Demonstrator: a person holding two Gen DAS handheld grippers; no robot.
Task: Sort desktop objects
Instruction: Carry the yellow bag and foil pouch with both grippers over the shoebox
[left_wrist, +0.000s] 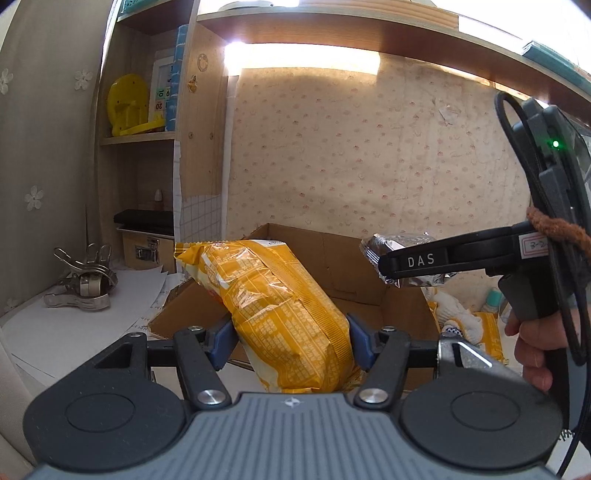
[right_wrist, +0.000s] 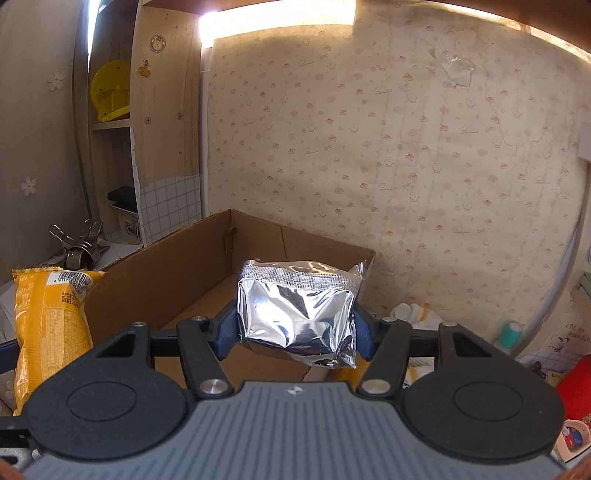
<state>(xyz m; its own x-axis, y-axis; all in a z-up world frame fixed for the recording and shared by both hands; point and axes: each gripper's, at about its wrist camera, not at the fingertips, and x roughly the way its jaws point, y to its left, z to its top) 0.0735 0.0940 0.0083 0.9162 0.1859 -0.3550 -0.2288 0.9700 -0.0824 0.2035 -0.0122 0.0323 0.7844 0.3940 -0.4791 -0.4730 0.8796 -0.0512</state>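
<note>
left gripper (left_wrist: 291, 341) | clamped on long yellow plastic snack bag (left_wrist: 273, 310), held slanted before open brown cardboard box (left_wrist: 354, 273) | right gripper (right_wrist: 295, 330) | clamped on crinkled silver foil pouch (right_wrist: 299, 314), judged nearer over box

Each gripper has a grey ribbed body flanked by two round black discs, with black linkage arms pinned by silver screws and blue pads (left_wrist: 221, 341) at the tips. Seen side-on, the right gripper (left_wrist: 391, 264) is black — "DAS" in white on its finger, a white handwritten label, a green light, a looping black cable (left_wrist: 517, 155). A fuzzy brown cuff (left_wrist: 557, 230) wraps the wrist.
</note>
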